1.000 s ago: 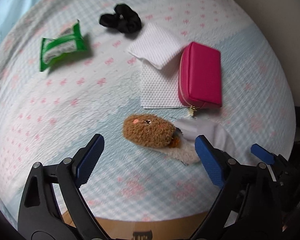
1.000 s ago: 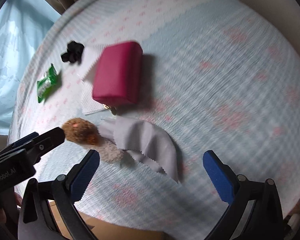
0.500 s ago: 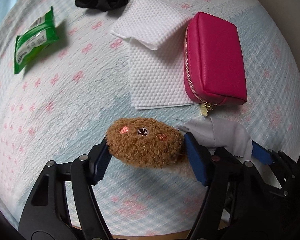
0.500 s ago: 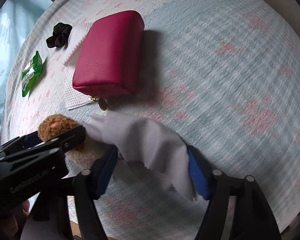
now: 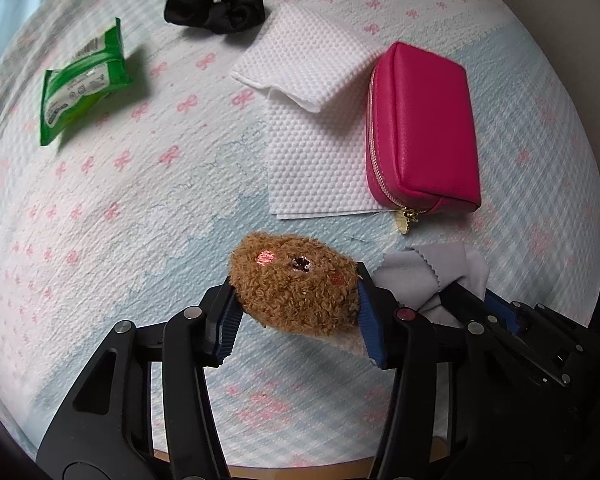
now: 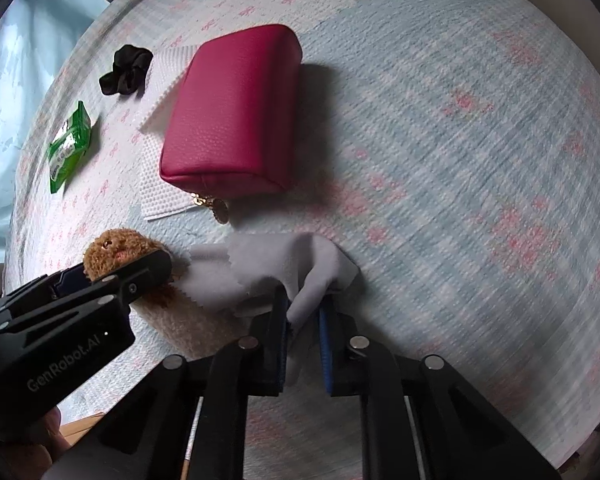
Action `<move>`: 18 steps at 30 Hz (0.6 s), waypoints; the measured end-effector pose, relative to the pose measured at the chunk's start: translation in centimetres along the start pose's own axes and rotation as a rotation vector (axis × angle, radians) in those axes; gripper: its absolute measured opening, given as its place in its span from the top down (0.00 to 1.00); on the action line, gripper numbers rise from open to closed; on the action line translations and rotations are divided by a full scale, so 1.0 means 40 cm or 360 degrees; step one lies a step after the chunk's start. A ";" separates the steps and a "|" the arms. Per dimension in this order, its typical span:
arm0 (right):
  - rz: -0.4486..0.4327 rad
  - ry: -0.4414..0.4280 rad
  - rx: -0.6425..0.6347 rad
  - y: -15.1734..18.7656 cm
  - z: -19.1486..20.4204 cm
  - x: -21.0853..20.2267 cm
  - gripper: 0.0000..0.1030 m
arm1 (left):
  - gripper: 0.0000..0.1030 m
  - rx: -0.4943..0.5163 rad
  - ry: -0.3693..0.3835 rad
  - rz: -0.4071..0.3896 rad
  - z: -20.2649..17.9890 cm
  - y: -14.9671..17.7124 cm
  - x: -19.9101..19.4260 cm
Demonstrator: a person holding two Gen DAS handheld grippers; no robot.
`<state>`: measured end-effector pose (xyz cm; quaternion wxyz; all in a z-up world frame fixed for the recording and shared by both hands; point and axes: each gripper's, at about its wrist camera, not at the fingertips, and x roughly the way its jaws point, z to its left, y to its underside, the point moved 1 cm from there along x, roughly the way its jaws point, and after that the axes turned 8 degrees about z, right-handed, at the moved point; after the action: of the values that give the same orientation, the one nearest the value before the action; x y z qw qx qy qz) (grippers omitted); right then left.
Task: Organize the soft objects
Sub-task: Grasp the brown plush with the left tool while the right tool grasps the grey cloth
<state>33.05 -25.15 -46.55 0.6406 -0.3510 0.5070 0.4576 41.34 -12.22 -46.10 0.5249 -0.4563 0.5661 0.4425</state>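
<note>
My left gripper (image 5: 296, 308) is shut on a brown plush toy (image 5: 296, 280) with pink cheeks, near the front edge of a pale blue bedspread (image 5: 100, 208). The toy also shows in the right wrist view (image 6: 120, 250), clamped by the left gripper (image 6: 112, 276). My right gripper (image 6: 304, 312) is shut on a grey cloth (image 6: 268, 272), bunched between its blue pads. The grey cloth (image 5: 432, 276) lies just right of the toy.
A pink zip pouch (image 5: 420, 128) lies on white textured paper towels (image 5: 312, 120). A black scrunchie (image 5: 216, 2) and a green wipes packet (image 5: 80, 84) lie farther back left. The pouch (image 6: 232, 112) sits just beyond the grey cloth.
Both grippers came down from open and closed: the left onto the brown plush toy, the right onto the grey cloth, which is now bunched up.
</note>
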 end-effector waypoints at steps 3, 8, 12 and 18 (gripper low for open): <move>-0.0017 -0.0010 0.0007 0.010 -0.008 -0.022 0.89 | 0.54 -0.0009 -0.0001 -0.0030 0.011 0.005 -0.029; -0.0062 -0.0034 0.0031 0.015 -0.035 -0.062 0.89 | 0.55 -0.0019 -0.0007 -0.0070 0.014 0.005 -0.082; -0.0115 -0.0050 0.0031 0.013 -0.048 -0.120 0.89 | 0.55 -0.0022 -0.0011 -0.0132 0.011 0.022 -0.158; -0.0221 -0.0061 -0.0011 0.038 -0.021 -0.246 0.89 | 0.55 -0.0047 -0.0019 -0.0250 -0.002 0.056 -0.289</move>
<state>30.69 -27.70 -37.20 0.6791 -0.3788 0.4675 0.4204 39.52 -11.25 -34.50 0.5545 -0.5044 0.5189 0.4108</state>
